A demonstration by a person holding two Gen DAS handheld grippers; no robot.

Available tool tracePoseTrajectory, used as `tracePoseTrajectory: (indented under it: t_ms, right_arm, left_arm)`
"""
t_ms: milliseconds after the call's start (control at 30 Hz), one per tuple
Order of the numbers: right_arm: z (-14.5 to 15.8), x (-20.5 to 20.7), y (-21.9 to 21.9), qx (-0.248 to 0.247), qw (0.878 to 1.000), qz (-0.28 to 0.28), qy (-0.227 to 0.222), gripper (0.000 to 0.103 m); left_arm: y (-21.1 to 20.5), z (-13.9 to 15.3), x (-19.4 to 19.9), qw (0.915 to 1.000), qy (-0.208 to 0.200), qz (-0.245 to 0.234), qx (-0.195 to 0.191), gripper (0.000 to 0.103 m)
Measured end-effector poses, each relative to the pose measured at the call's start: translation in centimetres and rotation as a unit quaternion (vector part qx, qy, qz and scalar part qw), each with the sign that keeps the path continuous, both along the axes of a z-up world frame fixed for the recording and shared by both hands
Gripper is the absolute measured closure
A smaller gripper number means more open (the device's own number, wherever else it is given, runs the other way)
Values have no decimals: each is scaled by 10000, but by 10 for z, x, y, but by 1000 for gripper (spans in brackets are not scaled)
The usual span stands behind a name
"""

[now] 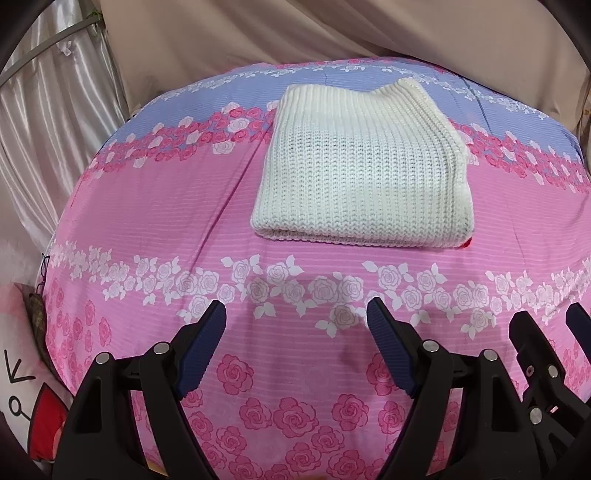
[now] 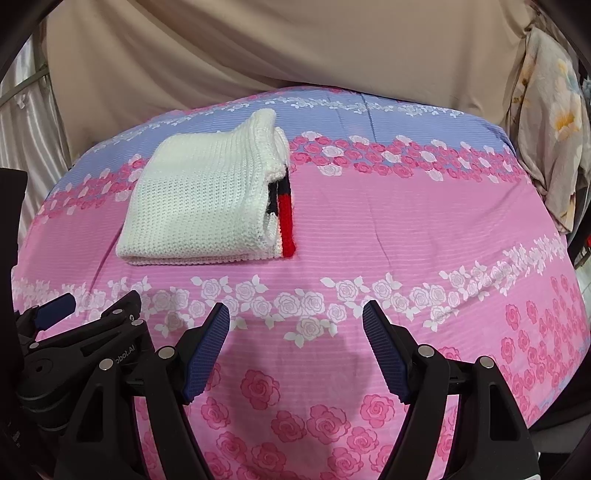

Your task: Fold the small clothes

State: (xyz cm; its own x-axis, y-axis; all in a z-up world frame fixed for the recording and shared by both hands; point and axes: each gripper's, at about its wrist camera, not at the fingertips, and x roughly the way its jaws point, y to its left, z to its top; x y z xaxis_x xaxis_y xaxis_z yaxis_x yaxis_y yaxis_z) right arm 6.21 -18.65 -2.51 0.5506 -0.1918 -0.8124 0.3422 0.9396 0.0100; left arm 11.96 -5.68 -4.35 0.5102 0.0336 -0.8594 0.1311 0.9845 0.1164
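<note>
The folded sweater [image 1: 364,166] lies flat on the bed [image 1: 147,206], toward its far half, clear of every edge. Both grippers hang over the near part of the bed, side by side, the left gripper [image 1: 295,347] to the left of the right gripper [image 2: 295,347], each well short of the sweater. Behind the bed hangs a draped cloth [image 1: 295,33]. A curtain [image 1: 55,122] hangs off the bed's left side, a pillow [image 2: 554,129] stands at its right.

Both wrist views face forward, low—sharing the folded sweater [image 1: 364,166].
</note>
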Motion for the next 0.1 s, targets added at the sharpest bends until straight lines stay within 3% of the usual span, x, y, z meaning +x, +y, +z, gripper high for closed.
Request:
tracePoseTrajectory:
  t_ms: [100]
  right_arm:
    - [0,0,0,18,10000,1,6,31]
  left_arm:
    - [1,-1,1,10000,34,2,-17,27]
